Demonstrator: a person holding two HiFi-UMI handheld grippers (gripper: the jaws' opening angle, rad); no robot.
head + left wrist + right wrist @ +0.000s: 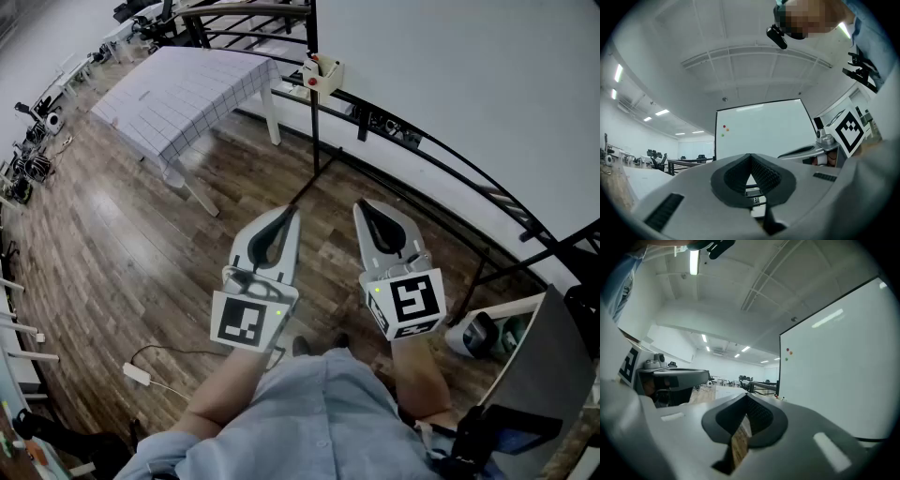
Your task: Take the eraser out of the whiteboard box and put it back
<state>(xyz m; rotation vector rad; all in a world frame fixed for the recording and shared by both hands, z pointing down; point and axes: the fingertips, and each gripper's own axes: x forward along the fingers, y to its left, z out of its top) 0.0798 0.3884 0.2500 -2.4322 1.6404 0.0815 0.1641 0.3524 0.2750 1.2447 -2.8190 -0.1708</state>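
The whiteboard box (pixel 322 73), a small cream holder with something red in it, hangs at the whiteboard's (pixel 469 84) lower left corner, well ahead of both grippers. I cannot make out the eraser. My left gripper (pixel 292 212) and right gripper (pixel 359 204) are held side by side over the wood floor, pointing toward the board. Both are shut with nothing between the jaws. In the left gripper view the gripper's tips (pixel 750 157) meet in front of the whiteboard (pixel 759 131). The right gripper's tips (pixel 746 397) meet too, with the whiteboard (pixel 834 371) at the right.
A table with a checked cloth (pixel 187 89) stands at the far left. The whiteboard's black frame (pixel 422 141) runs along its lower edge. A white adapter with a cable (pixel 138 373) lies on the floor. Coloured magnets (pixel 724 127) sit on the board. Gear (pixel 478 333) lies at the right.
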